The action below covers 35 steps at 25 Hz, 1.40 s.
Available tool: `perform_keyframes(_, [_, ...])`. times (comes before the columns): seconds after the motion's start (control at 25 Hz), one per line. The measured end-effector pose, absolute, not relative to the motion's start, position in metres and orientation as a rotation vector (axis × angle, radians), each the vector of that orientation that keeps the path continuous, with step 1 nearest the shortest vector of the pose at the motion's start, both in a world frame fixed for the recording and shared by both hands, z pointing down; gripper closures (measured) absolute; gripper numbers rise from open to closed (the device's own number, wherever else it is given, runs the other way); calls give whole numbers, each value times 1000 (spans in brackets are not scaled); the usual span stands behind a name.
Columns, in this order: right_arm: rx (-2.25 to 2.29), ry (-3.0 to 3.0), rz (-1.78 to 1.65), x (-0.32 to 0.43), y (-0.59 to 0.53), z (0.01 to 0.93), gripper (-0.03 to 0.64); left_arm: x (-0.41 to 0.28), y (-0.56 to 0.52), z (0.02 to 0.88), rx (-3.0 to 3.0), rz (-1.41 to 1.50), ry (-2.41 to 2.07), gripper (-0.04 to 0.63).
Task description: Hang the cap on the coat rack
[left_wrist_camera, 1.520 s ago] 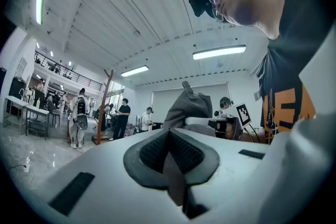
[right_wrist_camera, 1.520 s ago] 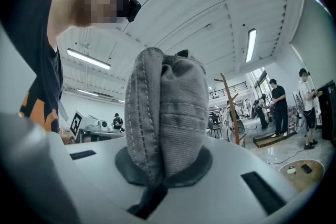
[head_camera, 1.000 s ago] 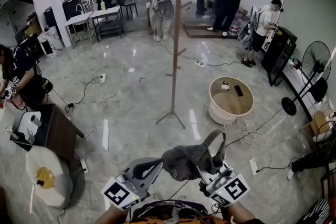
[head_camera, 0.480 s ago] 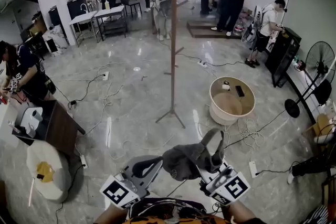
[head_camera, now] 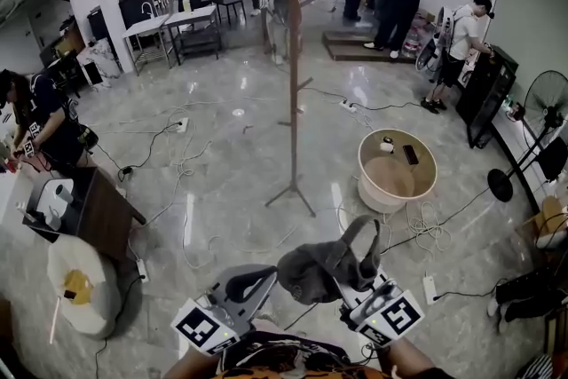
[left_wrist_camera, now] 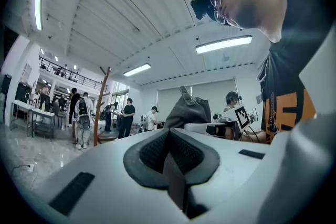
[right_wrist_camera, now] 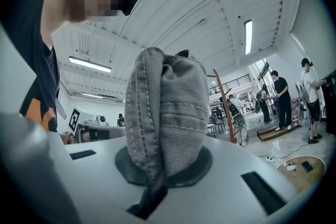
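Observation:
The grey cap hangs bunched in front of me, low in the head view, and my right gripper is shut on its fabric. In the right gripper view the cap stands up out of the closed jaws of the right gripper and fills the middle. My left gripper is just left of the cap, not touching it. Its jaws are shut with nothing between them. The wooden coat rack stands ahead on a tripod foot, well beyond both grippers. It also shows as a coat rack right of the cap.
A round beige tub with a phone on it stands right of the rack. Cables trail over the shiny floor. A dark side table and a round white stool are at the left, a fan is at the right, and several people stand behind.
The view has drifted slightly toward the rack, so the tub and floor sit a little lower. People at the back have shifted. The grippers and cap keep the same pose.

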State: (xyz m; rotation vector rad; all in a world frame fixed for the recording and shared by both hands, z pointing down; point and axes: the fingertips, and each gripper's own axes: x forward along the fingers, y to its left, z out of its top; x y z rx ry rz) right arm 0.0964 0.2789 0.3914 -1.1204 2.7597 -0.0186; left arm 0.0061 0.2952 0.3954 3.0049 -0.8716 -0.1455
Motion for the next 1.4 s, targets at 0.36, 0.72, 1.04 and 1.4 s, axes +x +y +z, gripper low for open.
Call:
perform_keyframes(0.36, [-1140,2750,-12,89,189,383,598,1,206,394,3001,-159,-824,574])
perform_keyframes(0.72, [-1228,2720,25,63,80,368,598,-26,94,381,3052,-183,-719,574])
perform_keyframes(1.04, [-1300,2691,-20,60,-7,379,597,-42,14,393,2998,-189,-712,574])
perform_keyframes(1.4, [-1223,2711,16,81,-124,383,597,-22,-95,395,3016,-229,-784,574])
